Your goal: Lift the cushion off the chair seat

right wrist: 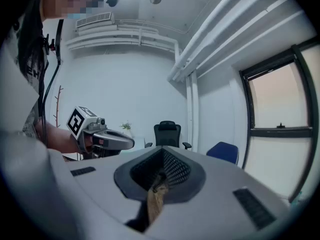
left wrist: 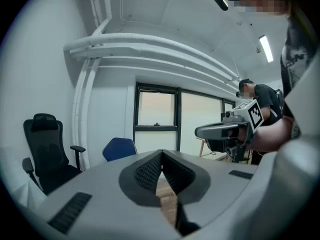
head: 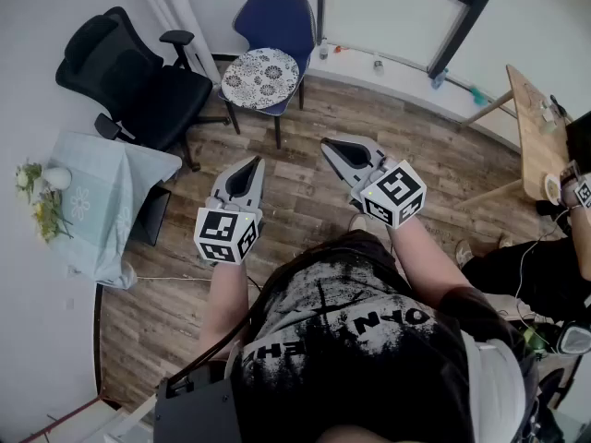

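Observation:
A round cushion with a black-and-white pattern lies on the seat of a blue chair at the far side of the room. My left gripper and right gripper hover side by side over the wooden floor, well short of the chair and pointing toward it. Both are shut with nothing held. In the left gripper view the jaws meet at the tip, and the blue chair shows beyond; the cushion is hidden there. In the right gripper view the jaws also meet.
A black office chair stands left of the blue chair. A small table under a pale cloth with flowers is at the left. A wooden desk and a seated person are at the right.

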Tool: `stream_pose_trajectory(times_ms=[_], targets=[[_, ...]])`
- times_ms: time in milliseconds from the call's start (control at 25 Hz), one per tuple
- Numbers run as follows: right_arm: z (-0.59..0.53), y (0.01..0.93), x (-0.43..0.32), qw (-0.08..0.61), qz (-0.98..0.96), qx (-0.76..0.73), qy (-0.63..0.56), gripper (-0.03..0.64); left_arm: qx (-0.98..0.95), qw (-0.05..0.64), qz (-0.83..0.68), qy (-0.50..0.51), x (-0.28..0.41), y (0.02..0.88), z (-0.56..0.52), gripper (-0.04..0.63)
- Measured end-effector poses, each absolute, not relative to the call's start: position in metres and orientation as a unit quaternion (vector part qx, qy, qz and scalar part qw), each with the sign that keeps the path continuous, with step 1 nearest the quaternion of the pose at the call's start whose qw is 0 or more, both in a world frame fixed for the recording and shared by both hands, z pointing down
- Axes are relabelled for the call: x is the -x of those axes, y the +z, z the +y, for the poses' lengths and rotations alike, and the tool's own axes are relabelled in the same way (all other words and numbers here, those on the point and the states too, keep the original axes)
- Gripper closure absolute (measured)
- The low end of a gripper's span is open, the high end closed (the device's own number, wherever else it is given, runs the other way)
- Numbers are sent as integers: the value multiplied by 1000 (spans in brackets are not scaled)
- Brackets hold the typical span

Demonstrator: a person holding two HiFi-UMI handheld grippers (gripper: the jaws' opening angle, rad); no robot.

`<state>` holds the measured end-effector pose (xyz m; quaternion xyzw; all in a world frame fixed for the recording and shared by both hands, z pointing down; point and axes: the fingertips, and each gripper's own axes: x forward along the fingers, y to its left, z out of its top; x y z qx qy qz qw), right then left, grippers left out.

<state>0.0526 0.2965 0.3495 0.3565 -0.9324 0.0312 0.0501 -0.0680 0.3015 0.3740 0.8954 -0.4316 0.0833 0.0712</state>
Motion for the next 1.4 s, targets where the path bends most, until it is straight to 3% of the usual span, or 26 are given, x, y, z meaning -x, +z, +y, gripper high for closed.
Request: stream_pose_trajectory(times_ms=[840, 1400], targets=[[298, 340, -38, 4, -934, -349, 73, 598, -896, 79, -429, 82, 85, 378, 307, 581], [282, 374, -28, 28, -943, -319, 86, 598, -885, 107, -443, 96, 85, 406, 293, 581]])
